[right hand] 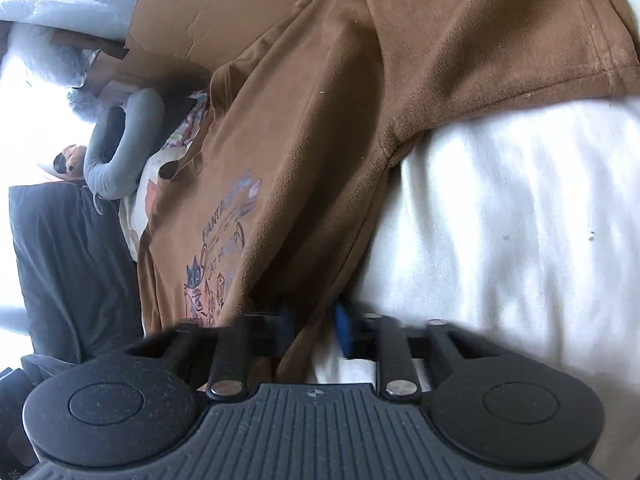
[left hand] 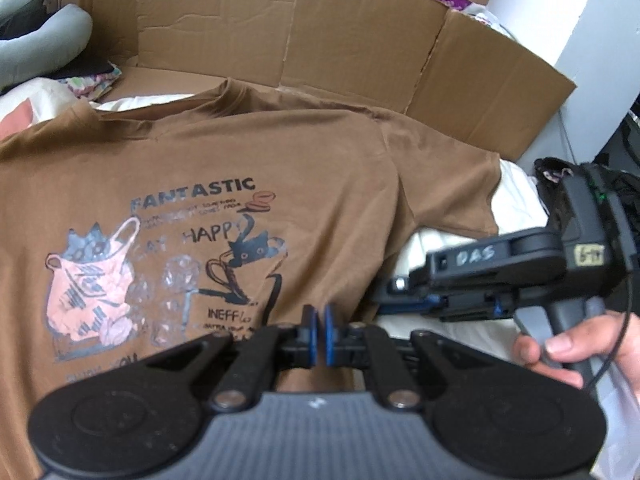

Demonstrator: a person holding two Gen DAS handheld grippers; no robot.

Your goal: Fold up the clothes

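Left gripper is hovering clenched over a brown cotton T-shirt with cat print, lying spread on white bedding. Right gripper is pinching the shirt's side edge.

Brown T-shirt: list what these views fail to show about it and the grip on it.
- Left wrist view: T-shirt hem, hidden behind the left gripper; lower print lines blurred.
- Right wrist view: right gripper, fingers blurred and partly under the shirt's side edge, so the grip is unclear.
- Left sleeve cut off by the frame edge.
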